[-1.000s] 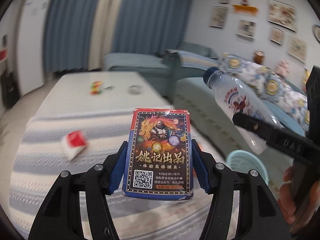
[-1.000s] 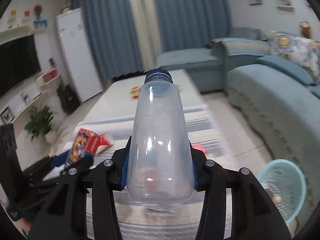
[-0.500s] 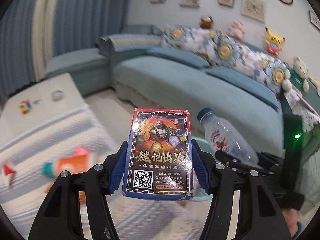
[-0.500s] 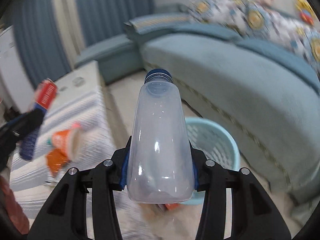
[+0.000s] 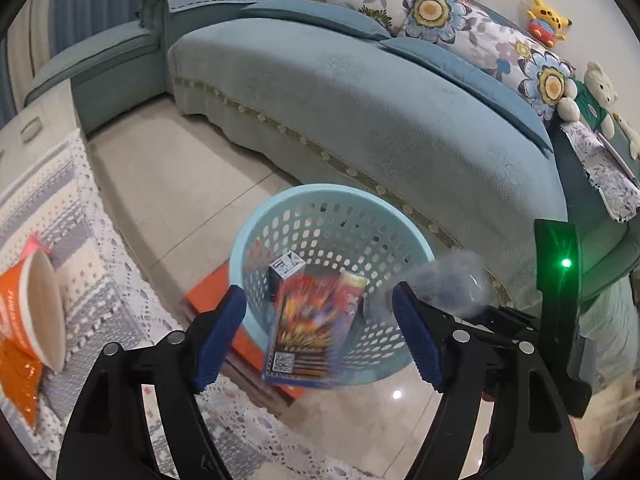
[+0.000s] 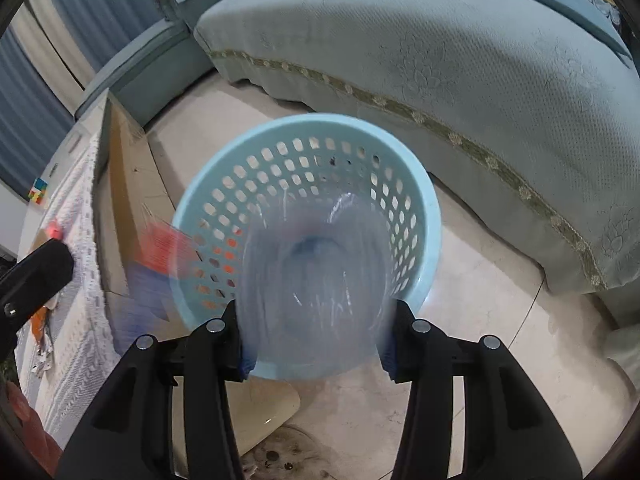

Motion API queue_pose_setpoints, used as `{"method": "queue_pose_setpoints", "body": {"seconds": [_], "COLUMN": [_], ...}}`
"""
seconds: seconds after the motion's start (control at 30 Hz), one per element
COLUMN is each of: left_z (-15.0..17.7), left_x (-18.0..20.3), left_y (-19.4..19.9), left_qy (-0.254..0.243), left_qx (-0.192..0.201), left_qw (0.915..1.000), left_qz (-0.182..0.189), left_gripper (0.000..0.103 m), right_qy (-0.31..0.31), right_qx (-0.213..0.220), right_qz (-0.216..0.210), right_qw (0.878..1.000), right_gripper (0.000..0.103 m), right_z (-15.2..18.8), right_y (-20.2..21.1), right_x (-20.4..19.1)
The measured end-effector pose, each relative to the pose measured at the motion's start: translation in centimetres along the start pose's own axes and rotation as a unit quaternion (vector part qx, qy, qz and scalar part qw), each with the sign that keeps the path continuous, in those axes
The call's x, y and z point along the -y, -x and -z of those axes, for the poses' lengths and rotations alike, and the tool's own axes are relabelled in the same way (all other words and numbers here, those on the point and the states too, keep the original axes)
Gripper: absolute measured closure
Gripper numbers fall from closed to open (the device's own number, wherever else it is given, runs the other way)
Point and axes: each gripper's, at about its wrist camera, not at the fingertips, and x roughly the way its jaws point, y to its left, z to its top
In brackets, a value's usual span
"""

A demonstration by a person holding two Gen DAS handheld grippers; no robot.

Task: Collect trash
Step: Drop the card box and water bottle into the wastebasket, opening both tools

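1. My left gripper (image 5: 320, 332) points down over the pale blue basket (image 5: 256, 236) on the floor; its jaws have just been opening and now stand released, wide apart.
2. The card box (image 5: 308, 332) sits loose in the gap between my left pads (image 5: 218, 340), touching neither, blurred, its lower end over the basket's near rim.
3. Inside the basket I see a small box (image 5: 286, 268) and a red and yellow packet (image 5: 352, 292) against the perforated wall.
4. My right gripper (image 6: 316, 336) also points down at the basket (image 6: 432, 216), which fills the middle of its view.
5. The clear plastic bottle (image 6: 316, 280) is between my right jaws, neck down toward the basket's inside, heavily blurred. The pads flank its base, but through the blur I cannot tell whether they press on it.
6. From the left wrist view the bottle (image 5: 452, 284) shows as a smear just over the basket's right rim, with my right gripper (image 5: 480, 320) behind it.
7. From the right wrist view the card box (image 6: 160, 264) is a red and blue blur at the basket's left side, beside my left gripper's black arm (image 6: 32, 276).
8. The table (image 5: 36, 208) under a crocheted cloth lies to the left, with an orange paper cup (image 5: 36, 312) on its side.
9. An orange flat thing (image 5: 208, 292) lies on the floor, partly under the basket.
10. A teal sofa (image 5: 360, 120) runs behind the basket, well apart from it.
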Motion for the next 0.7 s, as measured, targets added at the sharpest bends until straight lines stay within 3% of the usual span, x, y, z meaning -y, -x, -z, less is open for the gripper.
{"method": "queue_pose_setpoints", "body": {"seconds": [0.23,0.5,0.7], "left_z": [0.4,0.4,0.6], "left_x": [-1.0,-1.7,-3.5], "left_y": [0.9,4.2,8.8], "left_qy": [0.008,0.008,0.018], "left_qx": [0.006,0.034,0.070], "left_qw": [0.9999,0.9994,0.9971], "left_qz": [-0.003,-0.008,-0.026], "left_gripper": [0.029,0.030,0.030], "right_qy": [0.000,0.027,0.061], "right_qx": [0.023,0.040,0.073], "right_qz": [-0.002,-0.007,-0.052], "right_qw": [1.000,0.999,0.994], "right_gripper": [0.058,0.059,0.059], "right_z": [-0.2,0.2,0.0], "right_y": [0.6,2.6,5.4], "right_x": [0.5,-2.0,-5.9]}}
